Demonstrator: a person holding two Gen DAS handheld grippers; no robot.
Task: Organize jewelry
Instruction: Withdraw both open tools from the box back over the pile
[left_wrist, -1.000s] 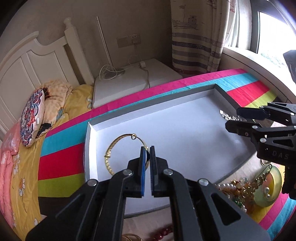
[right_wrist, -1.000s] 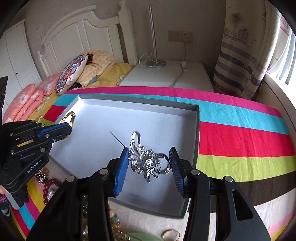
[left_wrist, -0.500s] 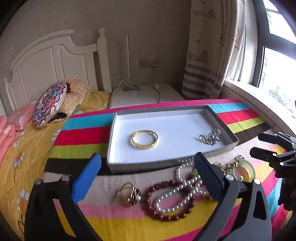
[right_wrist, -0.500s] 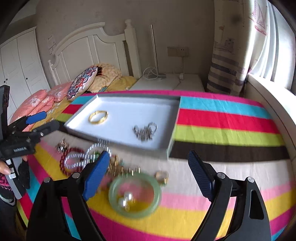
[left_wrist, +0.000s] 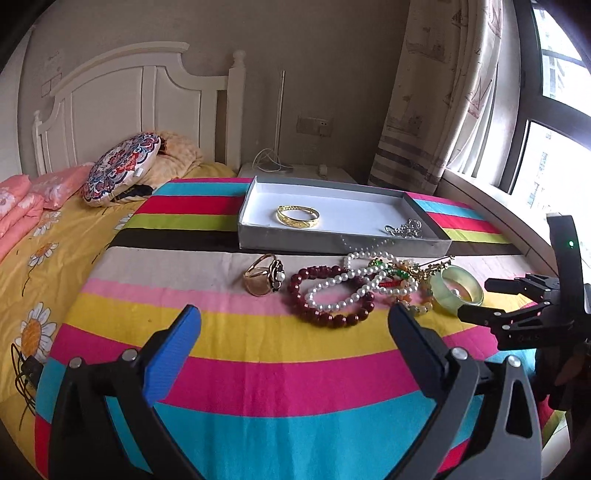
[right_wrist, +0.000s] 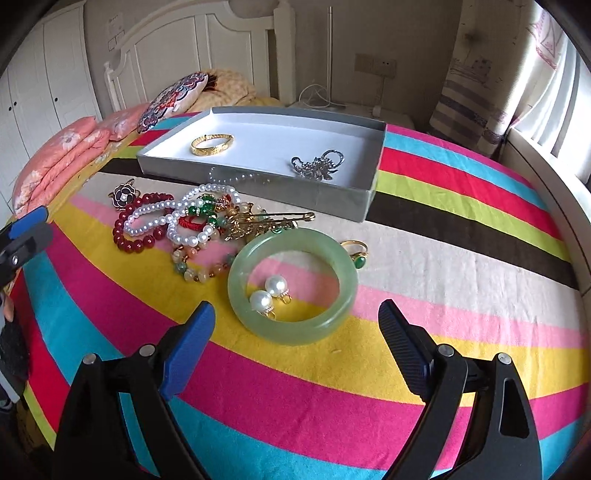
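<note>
A grey tray (left_wrist: 332, 245) (right_wrist: 255, 186) lies on the striped bedspread. It holds a gold bangle (left_wrist: 297, 216) (right_wrist: 212, 144) and a silver brooch (left_wrist: 404, 228) (right_wrist: 317, 164). In front of it lie a gold flower ring (left_wrist: 263, 274), a dark red bead bracelet (left_wrist: 325, 314) (right_wrist: 135, 236), a pearl strand (left_wrist: 343, 291) (right_wrist: 173, 218), a gold pin (right_wrist: 266, 223), a jade bangle (left_wrist: 458, 290) (right_wrist: 291, 286) around two pearl earrings (right_wrist: 269, 293), and a green-stone ring (right_wrist: 356, 253). My left gripper (left_wrist: 295, 343) and right gripper (right_wrist: 295, 332) are open, empty, and near the front of the pile.
Pillows (left_wrist: 120, 168) and a folded pink quilt (right_wrist: 62, 162) lie at the headboard end. A white nightstand (left_wrist: 295, 171) with cables stands behind the tray. A curtain (left_wrist: 436, 110) and window sill (right_wrist: 546, 162) are on the right.
Both grippers let go of their pieces in the tray, opened wide and pulled back toward the near side of the bed. The gold bangle and silver brooch now lie in the tray.
</note>
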